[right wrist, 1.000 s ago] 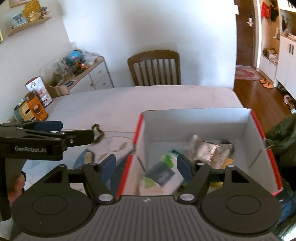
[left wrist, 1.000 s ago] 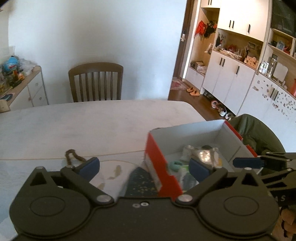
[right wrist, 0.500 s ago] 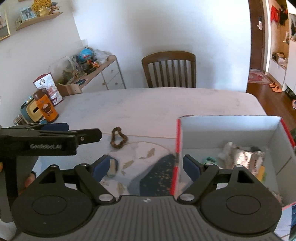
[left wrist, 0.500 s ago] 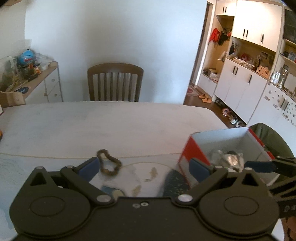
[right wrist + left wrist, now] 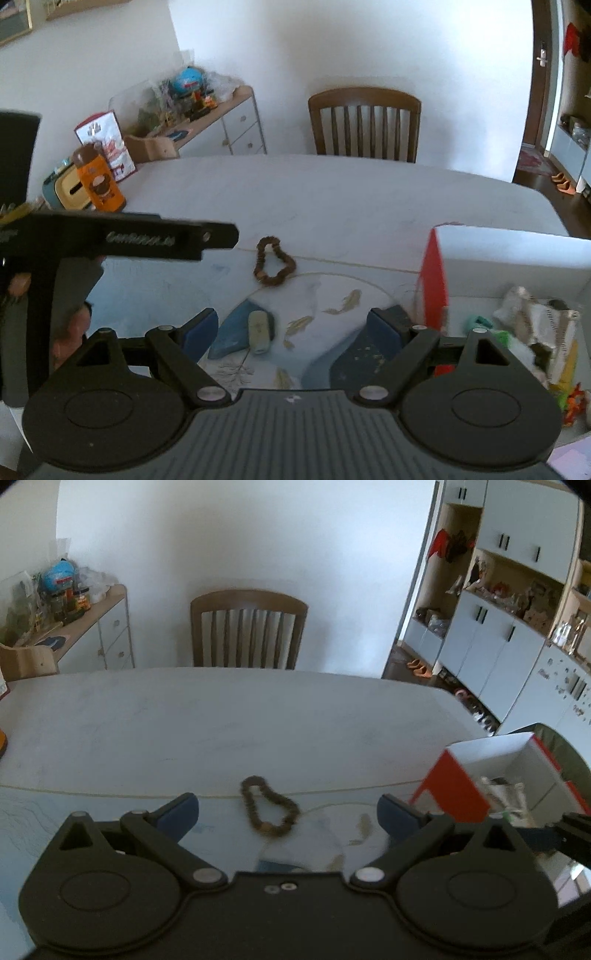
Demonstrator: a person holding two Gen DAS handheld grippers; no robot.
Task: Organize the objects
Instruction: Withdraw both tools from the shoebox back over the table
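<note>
On the table's [image 5: 332, 199] patterned mat we count one brown bead bracelet [image 5: 274, 266] and one small pale tube [image 5: 258, 331]; one red-edged box [image 5: 436, 273] sits at the right edge. Our left gripper [image 5: 288, 814] and right gripper [image 5: 291, 325] both gape empty.

A home dining room — table [image 5: 258, 716], wooden chair [image 5: 249, 627], shoe cupboards [image 5: 498, 657].

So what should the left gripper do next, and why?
Probably ease the open, empty left gripper forward and down onto the brown bead bracelet, which lies loose on the table just ahead between its fingers, outside the red-and-white box.
</note>
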